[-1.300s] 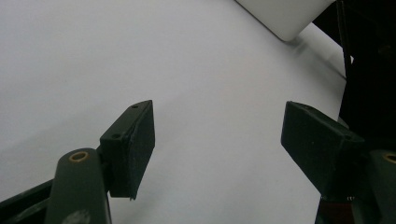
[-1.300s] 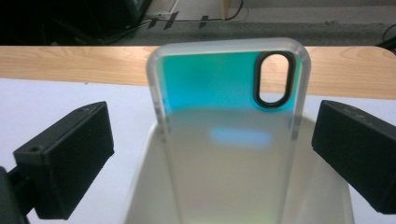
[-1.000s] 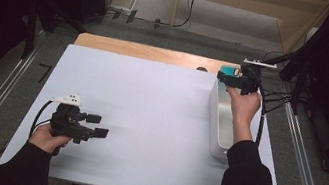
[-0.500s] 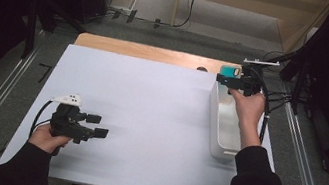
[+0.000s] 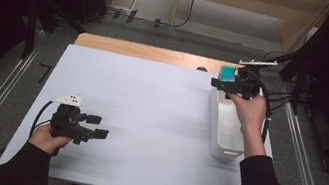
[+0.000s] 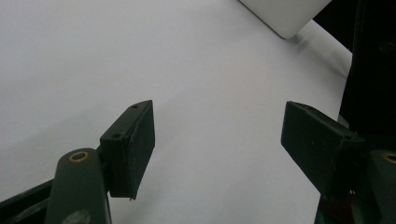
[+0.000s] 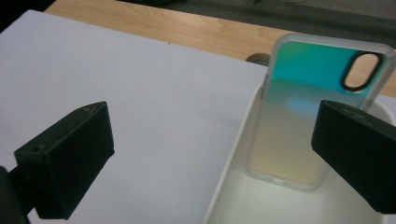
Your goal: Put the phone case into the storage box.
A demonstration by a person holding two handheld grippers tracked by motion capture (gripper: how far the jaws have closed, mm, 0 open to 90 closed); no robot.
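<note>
An iridescent teal phone case point(image 7: 303, 107) with a clear rim stands upright at the far end of a white bin point(image 7: 280, 205), leaning on its wall. My right gripper point(image 7: 210, 158) is open, its jaws wide apart just short of the case and not touching it. From above, the right gripper point(image 5: 227, 83) hovers over the far end of the bin point(image 5: 226, 133), with the teal case point(image 5: 228, 74) just beyond it. My left gripper point(image 5: 97, 127) rests open near the table's front left, with nothing between its jaws.
A white sheet point(image 5: 149, 110) covers the table, with a strip of bare wood point(image 5: 149, 52) along the far edge. The bin's corner point(image 6: 285, 14) lies far ahead of the left gripper point(image 6: 224, 144). Cables point(image 5: 278, 99) trail off the right side.
The right hand has shifted slightly left over the bin's far end while its forearm swung to the right. The left gripper has not moved.
</note>
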